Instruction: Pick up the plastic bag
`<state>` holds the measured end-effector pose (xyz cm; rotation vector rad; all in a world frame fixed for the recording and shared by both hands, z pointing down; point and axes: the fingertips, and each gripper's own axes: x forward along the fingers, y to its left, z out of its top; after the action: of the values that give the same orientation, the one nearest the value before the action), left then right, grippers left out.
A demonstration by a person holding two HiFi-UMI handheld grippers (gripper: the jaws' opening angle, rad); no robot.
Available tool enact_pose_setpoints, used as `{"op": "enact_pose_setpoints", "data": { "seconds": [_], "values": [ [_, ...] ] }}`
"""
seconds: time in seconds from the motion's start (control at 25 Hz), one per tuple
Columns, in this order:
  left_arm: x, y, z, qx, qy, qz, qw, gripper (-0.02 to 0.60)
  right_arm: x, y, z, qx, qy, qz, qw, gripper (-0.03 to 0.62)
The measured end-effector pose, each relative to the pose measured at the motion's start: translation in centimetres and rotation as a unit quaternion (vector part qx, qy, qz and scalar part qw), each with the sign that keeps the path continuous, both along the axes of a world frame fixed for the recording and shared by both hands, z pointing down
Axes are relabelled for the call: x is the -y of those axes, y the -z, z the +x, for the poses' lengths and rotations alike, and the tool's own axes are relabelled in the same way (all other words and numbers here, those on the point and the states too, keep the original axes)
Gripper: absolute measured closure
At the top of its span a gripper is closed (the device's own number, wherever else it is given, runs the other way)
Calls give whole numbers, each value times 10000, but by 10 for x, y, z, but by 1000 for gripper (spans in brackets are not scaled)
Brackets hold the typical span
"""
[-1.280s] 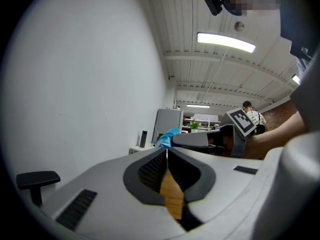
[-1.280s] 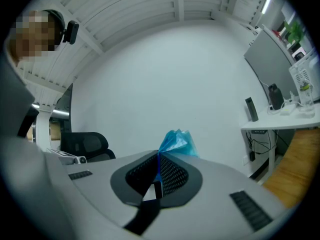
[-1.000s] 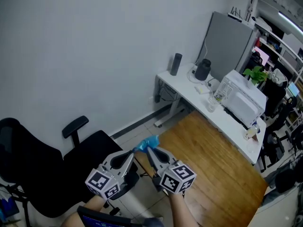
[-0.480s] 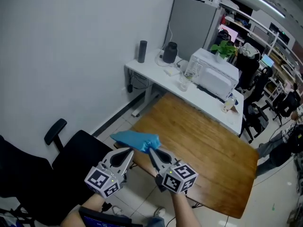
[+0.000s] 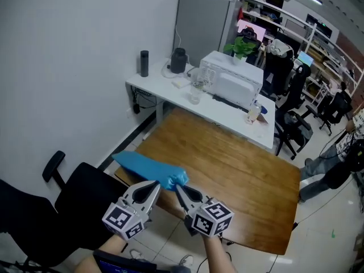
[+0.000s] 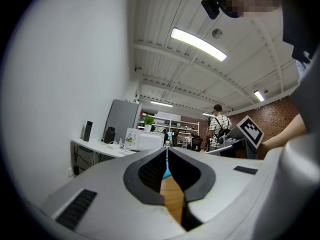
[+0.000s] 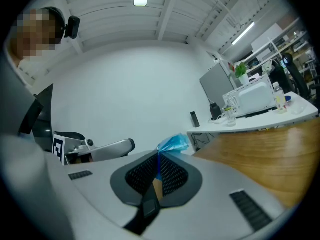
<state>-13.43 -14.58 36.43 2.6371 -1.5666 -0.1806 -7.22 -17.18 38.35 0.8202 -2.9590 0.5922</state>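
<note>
Two grippers, the left gripper point(image 5: 156, 184) and right gripper point(image 5: 177, 187), clamp the blue plastic bag point(image 5: 147, 166) at its near-right end in the head view. Its long axis points far-left, above the wooden table point(image 5: 227, 169) corner and black chair point(image 5: 79, 203). Left gripper view: jaws clenched on a blue sliver. Right gripper view: jaws clenched, bag bunched beyond them.

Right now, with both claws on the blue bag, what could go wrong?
1. The left claw and right claw pinch only one bunched end of the blue plastic bag; the thin film may slip out, or tear if the claws pull apart.
2. The loose end sticks out over the wooden table corner, near the black office chair, and could snag.
</note>
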Motion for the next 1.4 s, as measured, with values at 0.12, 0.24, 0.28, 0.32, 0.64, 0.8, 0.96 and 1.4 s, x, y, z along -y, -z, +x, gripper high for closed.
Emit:
{"op": "enact_pose_setpoints", "data": {
  "seconds": [0.12, 0.24, 0.28, 0.32, 0.64, 0.8, 0.96, 1.4],
  "values": [
    [6, -1, 30, -1, -119, 0, 9999, 571, 1, -6, 27, 39, -87, -68, 9999, 594],
    [10, -3, 60, 28, -276, -12, 9996, 571, -1, -13, 51, 38, -148, -147, 9998, 594],
    [11, -4, 69, 39, -331, -9, 9994, 571, -1, -15, 58, 36, -174, -166, 9997, 594],
    [12, -4, 76, 52, -381, -10, 9993, 571, -1, -17, 65, 34, -202, -182, 9996, 594],
    [15, -18, 132, 188, -683, -117, 9974, 571, -7, -36, 121, 87, -459, -347, 9983, 594],
    [14, -27, 155, 221, -802, -179, 9964, 571, -8, -46, 149, 83, -632, -421, 9971, 594],
    [15, -34, 178, 236, -918, -243, 9952, 571, -11, -56, 176, 25, -777, -501, 9957, 594],
    [3, -56, 262, 344, -1244, -388, 9909, 571, -30, -85, 265, 55, -1117, -695, 9913, 594]
  ]
}}
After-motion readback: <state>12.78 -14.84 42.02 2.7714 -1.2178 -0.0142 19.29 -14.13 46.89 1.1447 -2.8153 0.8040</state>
